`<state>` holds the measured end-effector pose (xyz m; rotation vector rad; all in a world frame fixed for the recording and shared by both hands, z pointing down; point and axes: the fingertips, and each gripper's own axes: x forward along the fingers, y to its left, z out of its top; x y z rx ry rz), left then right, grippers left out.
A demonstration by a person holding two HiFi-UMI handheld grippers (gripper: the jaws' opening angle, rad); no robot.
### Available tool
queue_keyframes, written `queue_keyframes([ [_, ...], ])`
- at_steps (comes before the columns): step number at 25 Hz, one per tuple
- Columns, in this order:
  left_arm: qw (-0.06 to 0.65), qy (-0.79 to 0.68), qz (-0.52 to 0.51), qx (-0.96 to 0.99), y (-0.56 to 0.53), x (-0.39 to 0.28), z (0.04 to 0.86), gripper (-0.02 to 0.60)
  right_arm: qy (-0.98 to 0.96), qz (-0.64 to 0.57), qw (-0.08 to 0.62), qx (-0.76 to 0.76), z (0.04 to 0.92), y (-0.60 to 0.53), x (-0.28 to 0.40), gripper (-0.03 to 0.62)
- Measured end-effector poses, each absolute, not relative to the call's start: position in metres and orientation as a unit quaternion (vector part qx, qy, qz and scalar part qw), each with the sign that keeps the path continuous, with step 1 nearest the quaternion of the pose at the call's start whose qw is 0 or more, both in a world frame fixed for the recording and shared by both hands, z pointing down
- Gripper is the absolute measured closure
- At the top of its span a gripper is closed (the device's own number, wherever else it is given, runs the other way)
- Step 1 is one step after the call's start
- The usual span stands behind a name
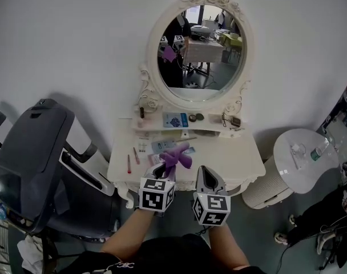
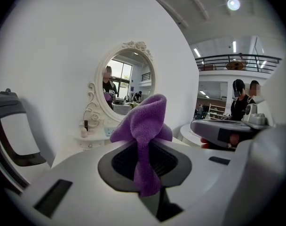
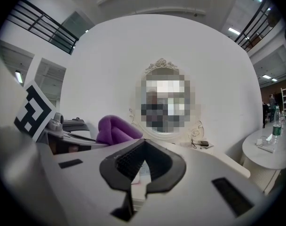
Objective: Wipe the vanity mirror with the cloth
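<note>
A purple cloth [image 1: 175, 157] sticks up from my left gripper [image 1: 164, 166], whose jaws are shut on it over the front of the white vanity table [image 1: 242, 161]. In the left gripper view the purple cloth [image 2: 145, 135] is pinched between the dark pads and folds upward. My right gripper [image 1: 208, 178] hangs beside it, shut with nothing in it. The oval vanity mirror [image 1: 201, 47] in its white carved frame stands at the back of the table, apart from both grippers. In the right gripper view the mirror [image 3: 164, 102] is ahead and the cloth [image 3: 115, 130] is at the left.
Small cosmetics lie on the tabletop and on the shelf [image 1: 188, 121] under the mirror. A dark grey chair [image 1: 33, 153] stands at the left. A round white side table [image 1: 305, 158] with a bottle [image 1: 318, 151] stands at the right. A person's legs [image 1: 322, 216] show at the far right.
</note>
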<state>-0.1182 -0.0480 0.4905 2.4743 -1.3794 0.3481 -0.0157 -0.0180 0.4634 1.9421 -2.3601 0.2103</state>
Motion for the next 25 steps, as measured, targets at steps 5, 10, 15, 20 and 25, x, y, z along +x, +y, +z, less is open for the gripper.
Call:
queue_keyframes([
  [5,0.144,-0.474,0.124,0.86,-0.066,-0.114,0.495,0.526,-0.767,0.077,0.032,0.636,0.466,-0.04,-0.012,0.591],
  [10,0.14,-0.479,0.126,0.857,-0.102,-0.109,0.501,0.526,-0.771,0.078,0.026,0.632,0.472,-0.082,-0.004,0.591],
  [15,0.139,-0.493,0.128,0.849,-0.154,-0.1,0.497,0.526,-0.784,0.076,0.026,0.616,0.466,-0.138,0.002,0.591],
  [20,0.137,-0.503,0.125,0.844,-0.201,-0.086,0.489,0.526,-0.793,0.074,0.022,0.605,0.455,-0.19,0.017,0.591],
  [25,0.142,-0.513,0.13,0.837,-0.24,-0.073,0.49,0.526,-0.799,0.082,0.025,0.595,0.457,-0.233,0.032,0.591],
])
